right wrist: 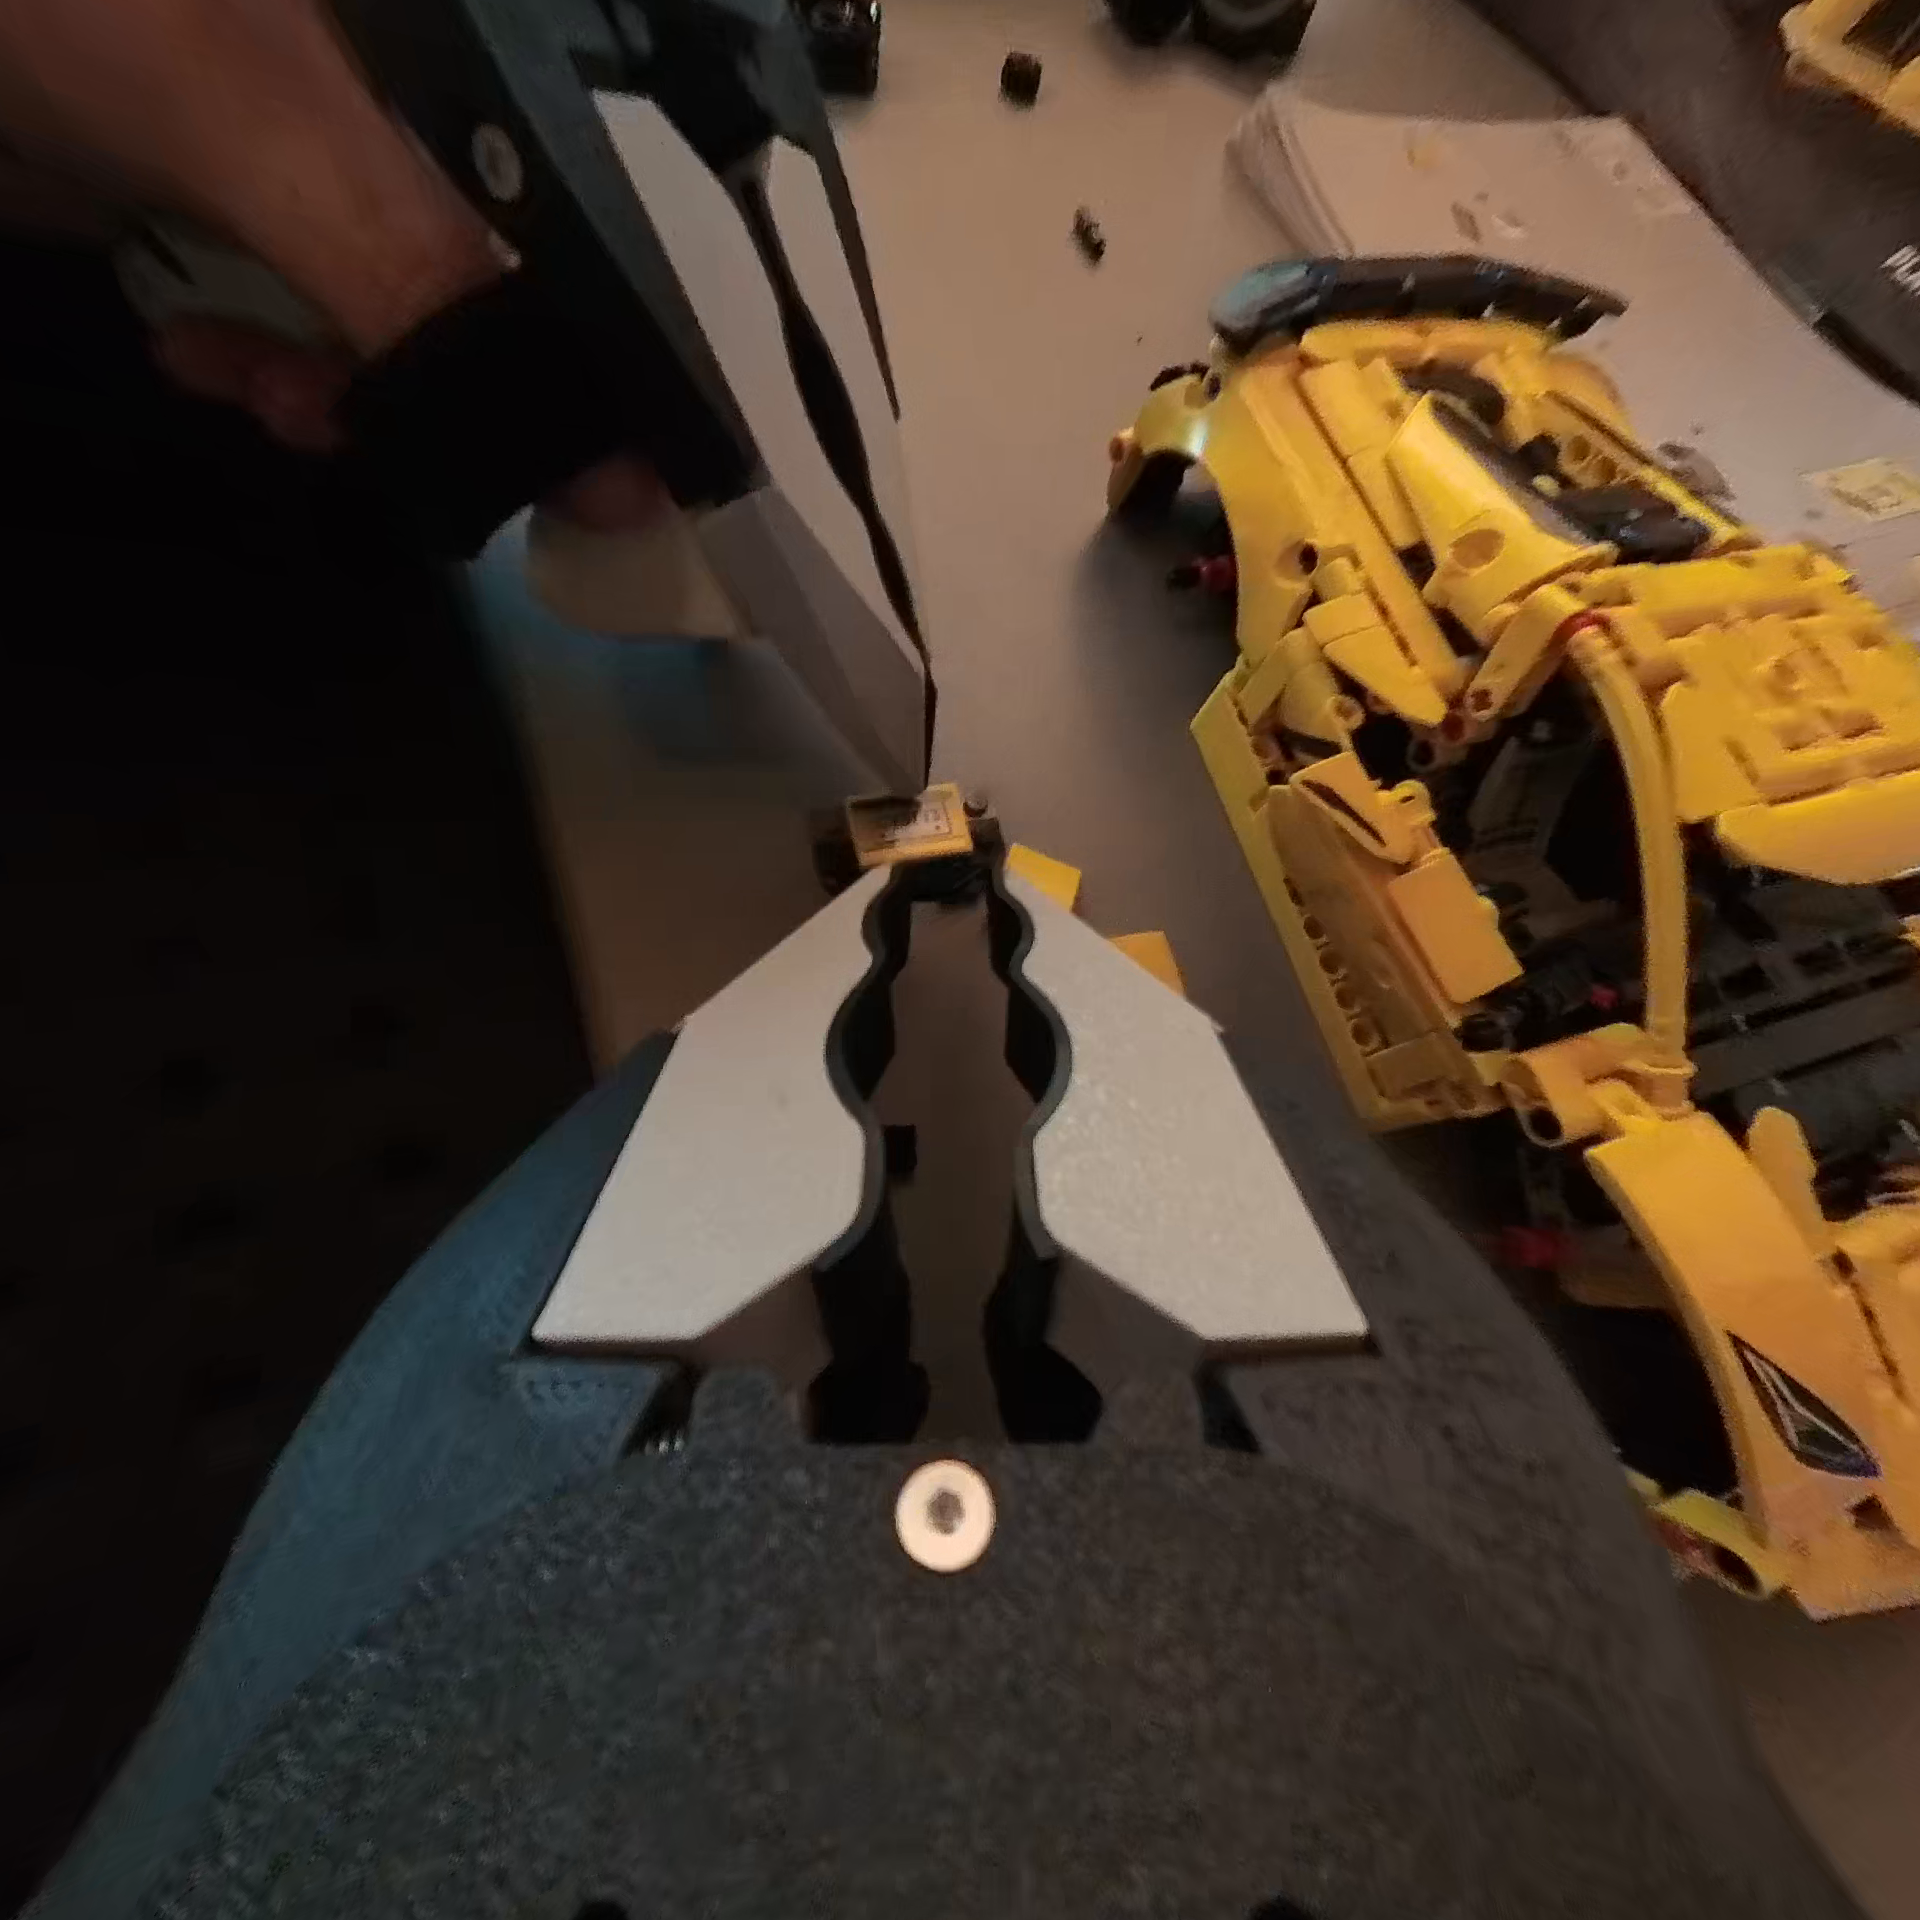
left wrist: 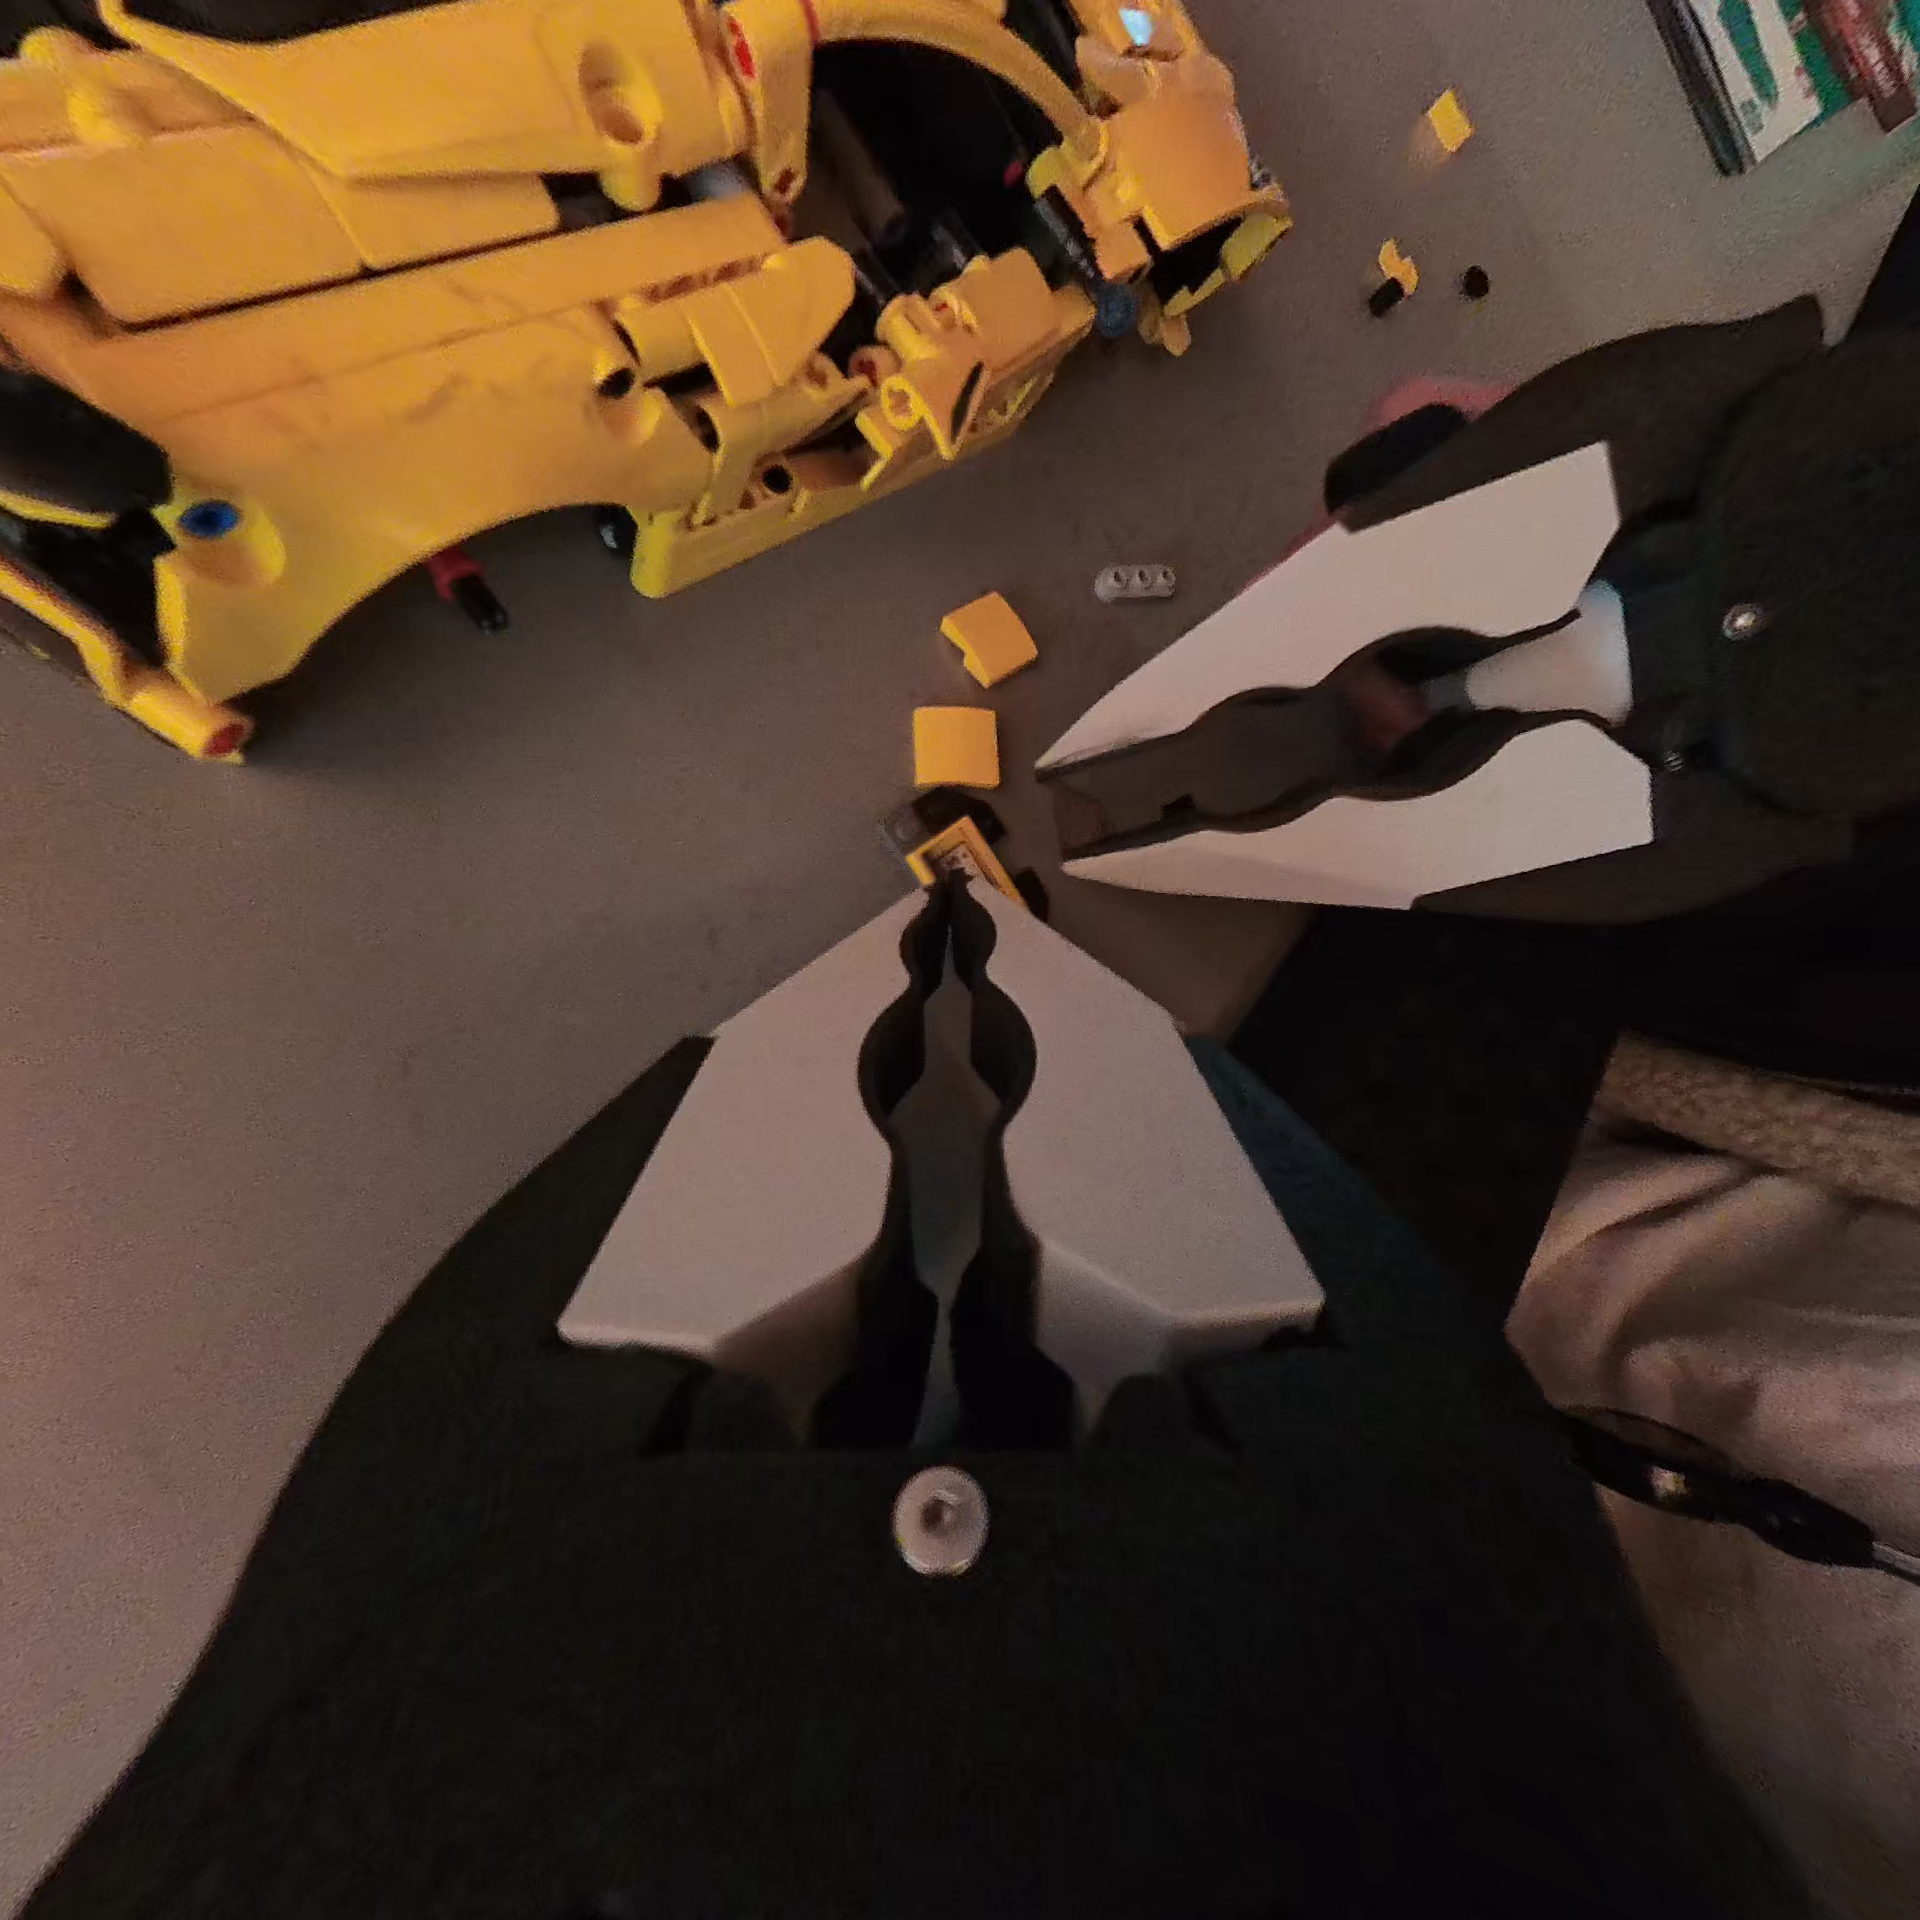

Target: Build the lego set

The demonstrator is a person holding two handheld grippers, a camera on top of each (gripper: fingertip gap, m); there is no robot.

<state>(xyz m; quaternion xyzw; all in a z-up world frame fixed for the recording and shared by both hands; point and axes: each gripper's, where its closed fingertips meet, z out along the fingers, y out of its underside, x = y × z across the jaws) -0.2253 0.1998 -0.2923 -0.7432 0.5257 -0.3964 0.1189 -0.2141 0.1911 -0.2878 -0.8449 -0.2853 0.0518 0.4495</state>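
A small yellow and black assembly (left wrist: pixel 956 847) with a stickered yellow tile on top sits between both grippers, near the table's front edge. My left gripper (left wrist: pixel 954 885) is shut, and its tips touch the tile's edge. In the right wrist view it comes in from the upper left (right wrist: pixel 928 779). My right gripper (right wrist: pixel 940 883) is closed on the black underside of the assembly (right wrist: pixel 909 826). It also shows at the right of the left wrist view (left wrist: pixel 1051 816). The big yellow car model (left wrist: pixel 416 343) (right wrist: pixel 1455 831) lies on the grey table, apart from both grippers.
Two loose yellow curved tiles (left wrist: pixel 987 636) (left wrist: pixel 954 746) and a small grey beam (left wrist: pixel 1135 582) lie just beyond the assembly. Several small yellow and black bits (left wrist: pixel 1392 275) lie farther back. Booklets (right wrist: pixel 1455 177) lie behind the car. A person's hand (right wrist: pixel 260 260) holds the left gripper. Left and right tips are no more than a few centimetres apart.
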